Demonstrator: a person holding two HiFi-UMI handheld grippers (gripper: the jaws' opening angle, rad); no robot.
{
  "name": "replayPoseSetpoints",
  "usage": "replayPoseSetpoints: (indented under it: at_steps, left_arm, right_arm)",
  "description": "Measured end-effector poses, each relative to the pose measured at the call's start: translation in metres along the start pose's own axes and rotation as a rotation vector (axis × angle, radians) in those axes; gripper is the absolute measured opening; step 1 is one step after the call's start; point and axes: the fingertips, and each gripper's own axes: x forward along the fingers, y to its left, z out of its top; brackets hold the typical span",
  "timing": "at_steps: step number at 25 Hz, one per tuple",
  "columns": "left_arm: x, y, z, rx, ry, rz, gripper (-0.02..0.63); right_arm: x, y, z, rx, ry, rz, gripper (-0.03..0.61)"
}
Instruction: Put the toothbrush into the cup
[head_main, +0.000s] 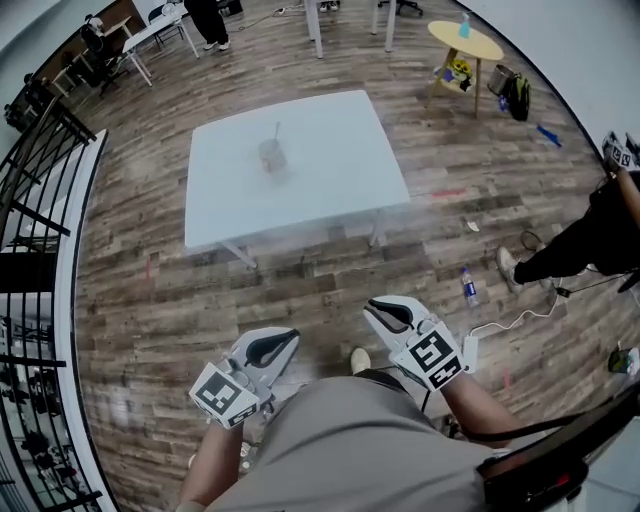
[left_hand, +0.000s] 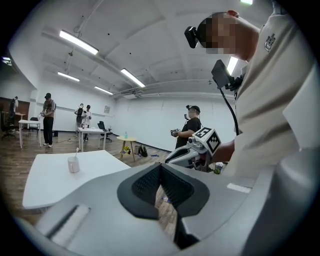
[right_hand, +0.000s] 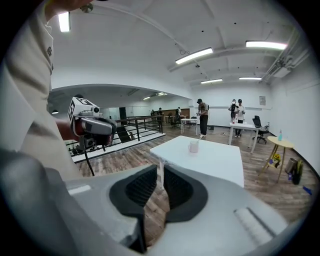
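- The wooden floor (head_main: 130, 300) fills most of what I see below me, and I stand on it, well back from the work.
- The white tabletop (head_main: 330, 190) stands ahead of me, square and bare but for one cup.
- My own front, in a beige shirt (head_main: 370, 450), takes up the bottom of the head view, with both tongs held close before it over the floor and well apart from the tabletop.
- My left tongs (left_hand: 160, 169) are closed tip to tip, with nothing between the dark pads; only floor shows below them.
- My right tongs (right_hand: 161, 171) are very narrow: a thin slit stays between the pads, with nothing in it. Through the slit I see a far leg of the tabletop.
- The cup (head_main: 272, 155) stands upright near the middle of the tabletop, toward its far side.
- The toothbrush (head_main: 277, 130) is in the cup, leaning, with its upper end sticking out above the rim.
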Motion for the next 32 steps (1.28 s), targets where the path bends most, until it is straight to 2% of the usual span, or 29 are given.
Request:
replayPoseSetpoints:
  at_steps: [7,12,17,21,24,32]
  left_arm:
    - [-0.068,-0.022,-0.008,0.018,-0.046,-0.033,0.006]
    - [-0.122,-0.042,-0.035,0.004,-0.017,-0.069,0.006]
    - [-0.159,-0.053,-0.048,-0.005,-0.025,-0.085,0.006]
    - [-0.175,-0.062,-0.047,0.017,-0.032,-0.117,0.006]
    - [-0.187,-0.067,-0.049,0.032,-0.031,-0.111,0.006]
    - [-0.174,-0.091,-0.046,0.01,-0.039,-0.074,0.006]
  right_arm:
    - [0.008,0.078,0.007,-0.021,0.003,-0.019,0.043]
    - [0.01,0.141,0.006,-0.007,0.01,-0.026,0.043]
    - [0.01,0.19,0.003,-0.006,0.008,-0.027,0.043]
    - [0.005,0.215,0.006,0.005,0.004,-0.042,0.043]
    - [0.003,0.228,0.006,0.003,-0.005,-0.041,0.043]
    - [-0.023,0.224,0.014,-0.056,-0.029,-0.004,0.042]
